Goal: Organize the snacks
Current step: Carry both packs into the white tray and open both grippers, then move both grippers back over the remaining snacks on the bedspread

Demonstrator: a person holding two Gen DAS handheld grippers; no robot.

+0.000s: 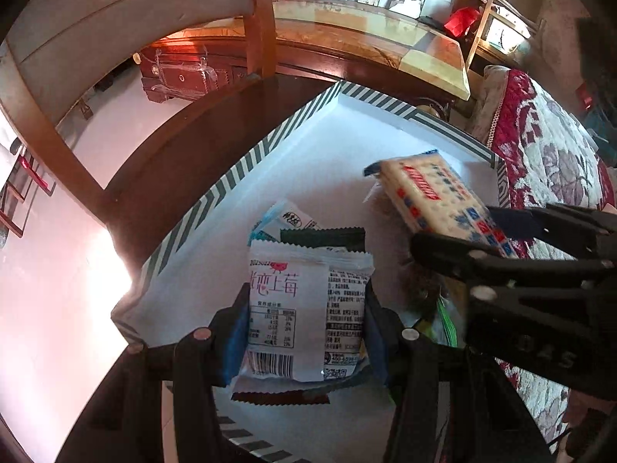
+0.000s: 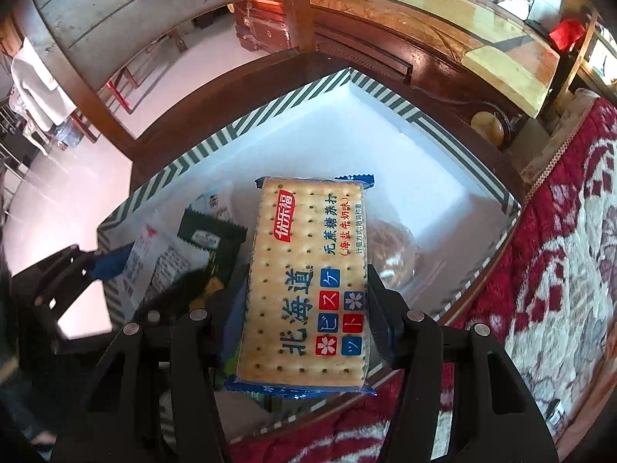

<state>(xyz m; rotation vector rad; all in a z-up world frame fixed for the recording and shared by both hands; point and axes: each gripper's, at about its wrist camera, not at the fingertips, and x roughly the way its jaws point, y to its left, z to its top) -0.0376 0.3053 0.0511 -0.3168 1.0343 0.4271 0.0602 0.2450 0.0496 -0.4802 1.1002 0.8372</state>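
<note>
Holding one white snack packet (image 1: pixel 304 308) and one cracker pack (image 2: pixel 308 281) over one striped box (image 1: pixel 239 169).

The box (image 2: pixel 270 115) is white inside with a grey-and-white striped rim. Over it, the cracker packet (image 2: pixel 304 281) is cream with blue ends. Beside the box, the bedspread (image 2: pixel 559 270) is red-and-white floral.

- Lighting: daylight from the left; the pale floor (image 1: pixel 50 301) blown out to pinkish-white glare.
- Tray (image 1: pixel 339 142): white interior evenly bright, bluish cast.
- Distortion: heavy fisheye bending, black vignette corners.
- Focus: central packets sharp; periphery soft.
</note>
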